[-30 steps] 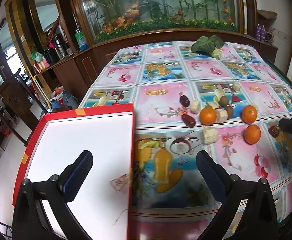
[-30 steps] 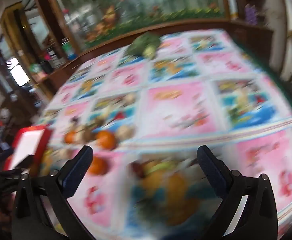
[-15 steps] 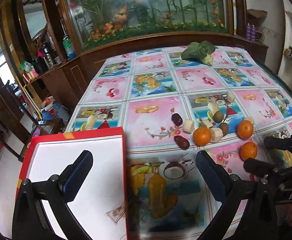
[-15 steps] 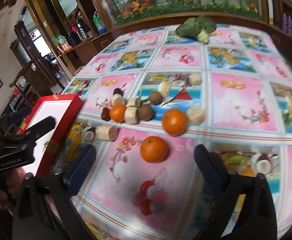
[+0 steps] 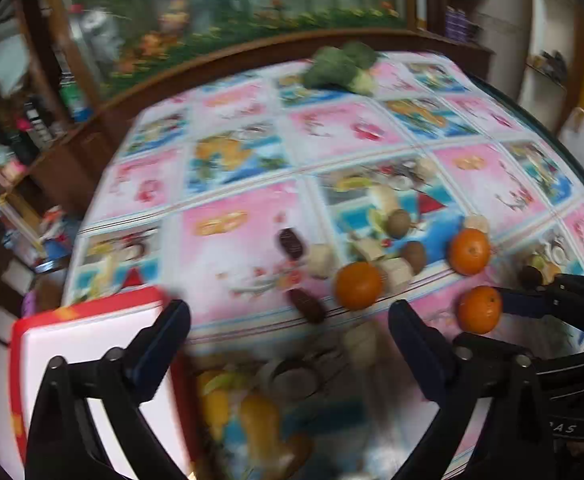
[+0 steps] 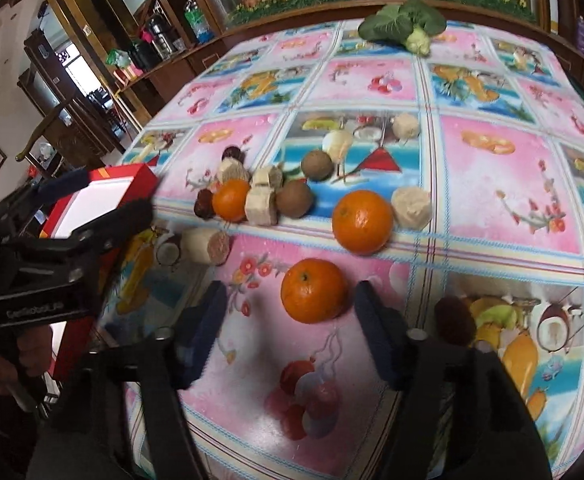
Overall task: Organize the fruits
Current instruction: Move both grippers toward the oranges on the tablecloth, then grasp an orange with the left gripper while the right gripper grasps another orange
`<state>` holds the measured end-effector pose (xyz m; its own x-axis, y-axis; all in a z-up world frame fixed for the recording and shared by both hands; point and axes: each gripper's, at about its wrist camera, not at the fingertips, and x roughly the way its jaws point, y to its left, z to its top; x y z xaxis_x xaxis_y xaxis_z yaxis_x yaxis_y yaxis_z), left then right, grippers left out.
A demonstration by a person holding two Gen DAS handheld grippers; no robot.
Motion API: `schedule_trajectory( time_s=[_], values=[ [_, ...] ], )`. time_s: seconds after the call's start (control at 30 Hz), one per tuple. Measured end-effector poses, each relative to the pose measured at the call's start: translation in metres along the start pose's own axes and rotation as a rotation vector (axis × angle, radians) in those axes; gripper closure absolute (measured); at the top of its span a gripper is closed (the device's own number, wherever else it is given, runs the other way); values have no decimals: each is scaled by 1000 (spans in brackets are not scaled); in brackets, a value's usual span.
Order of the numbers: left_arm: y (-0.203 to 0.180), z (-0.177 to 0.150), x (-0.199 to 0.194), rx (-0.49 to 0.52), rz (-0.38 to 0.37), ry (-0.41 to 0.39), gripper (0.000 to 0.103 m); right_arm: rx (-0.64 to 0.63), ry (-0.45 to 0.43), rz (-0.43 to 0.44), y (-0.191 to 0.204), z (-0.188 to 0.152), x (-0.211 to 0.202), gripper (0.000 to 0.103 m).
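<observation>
Three oranges lie on the patterned tablecloth: a near one [image 6: 314, 290], a middle one [image 6: 362, 221] and a left one [image 6: 231, 200]. Brown kiwis [image 6: 294, 198], beige cut pieces [image 6: 261, 204] and dark dates [image 6: 204, 204] lie around them. My right gripper [image 6: 290, 336] is open, its fingers low on either side of the near orange, just short of it. My left gripper [image 5: 288, 332] is open and empty, above the table's near edge beside the red-rimmed white tray [image 5: 88, 344]. The right gripper also shows in the left wrist view [image 5: 532, 304] by the near orange [image 5: 479, 309].
A green leafy vegetable [image 6: 404, 26] lies at the far side of the table. A dark date [image 6: 454, 320] lies right of my right gripper. Wooden cabinets and a planted glass case stand behind the table [image 6: 492, 184]. The left gripper [image 6: 104, 200] shows at left.
My right gripper has moved forward and down to the near orange, which now sits just ahead of its fingers. The left gripper has shifted right and forward, away from the tray; its view is blurred.
</observation>
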<state>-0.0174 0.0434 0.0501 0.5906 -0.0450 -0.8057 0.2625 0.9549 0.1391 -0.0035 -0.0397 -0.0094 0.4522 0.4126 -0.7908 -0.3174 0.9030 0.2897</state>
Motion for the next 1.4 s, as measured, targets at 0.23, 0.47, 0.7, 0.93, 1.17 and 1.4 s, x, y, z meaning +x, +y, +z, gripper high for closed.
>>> schedule_trajectory(
  time_s=[0.23, 0.47, 0.7, 0.93, 1.17, 1.4],
  values=[
    [-8, 10, 30, 85, -104, 88, 30, 2, -25, 8, -11, 0, 1, 59],
    [-16, 13, 40, 112, -140, 115, 30, -2, -42, 35, -15, 0, 1, 60],
    [-21, 13, 45, 118, -177, 119, 39, -39, -52, 28, -12, -2, 1, 59],
    [-20, 13, 44, 91, -238, 111, 71, -73, -64, 9, -8, -3, 2, 61],
    [-11, 9, 20, 38, -255, 51, 72, -39, -63, 29, -15, -4, -1, 67],
    [24, -14, -61, -54, -191, -102, 72, -24, -92, 61, -5, -6, -14, 67]
  ],
)
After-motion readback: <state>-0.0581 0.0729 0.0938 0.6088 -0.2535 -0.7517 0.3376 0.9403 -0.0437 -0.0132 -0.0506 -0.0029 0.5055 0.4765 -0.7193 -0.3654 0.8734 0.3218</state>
